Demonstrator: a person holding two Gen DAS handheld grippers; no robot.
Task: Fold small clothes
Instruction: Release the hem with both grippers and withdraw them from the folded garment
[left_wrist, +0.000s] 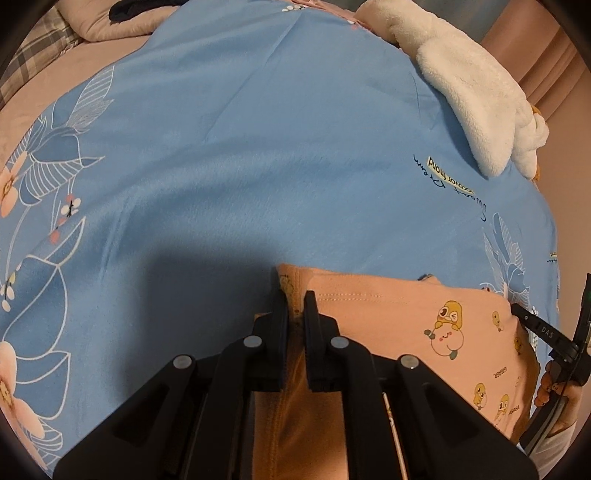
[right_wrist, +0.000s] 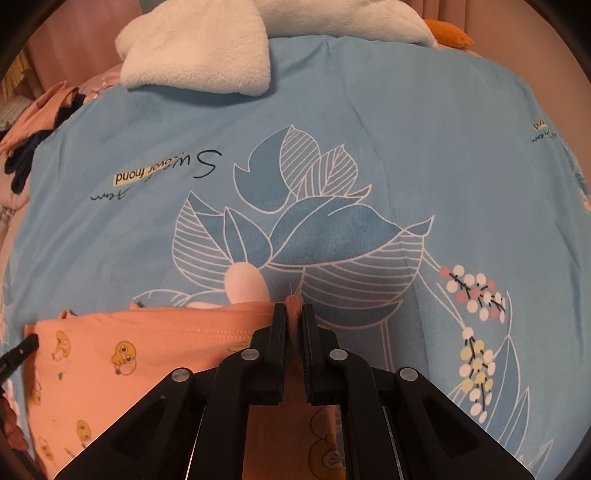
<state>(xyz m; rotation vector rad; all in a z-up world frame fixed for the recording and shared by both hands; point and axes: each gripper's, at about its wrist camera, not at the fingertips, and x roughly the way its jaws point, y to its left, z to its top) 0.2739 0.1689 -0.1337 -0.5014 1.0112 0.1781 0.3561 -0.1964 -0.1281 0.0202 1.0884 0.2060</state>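
A small orange garment (left_wrist: 399, 325) printed with yellow cartoon chicks lies on a blue flowered blanket (left_wrist: 258, 147). My left gripper (left_wrist: 294, 299) is shut on the garment's left corner, with fabric pinched between its black fingers. My right gripper (right_wrist: 294, 312) is shut on the garment's right corner (right_wrist: 294, 306). The garment (right_wrist: 147, 347) stretches flat between the two grippers. The other gripper's finger shows at the right edge of the left wrist view (left_wrist: 535, 325) and at the left edge of the right wrist view (right_wrist: 20, 352).
A folded white fleece item (left_wrist: 469, 96) lies at the blanket's far edge; it also shows in the right wrist view (right_wrist: 199, 48). An orange and dark clothes pile (right_wrist: 40, 125) sits at far left. A pillow (left_wrist: 110, 22) lies beyond the blanket (right_wrist: 406, 147).
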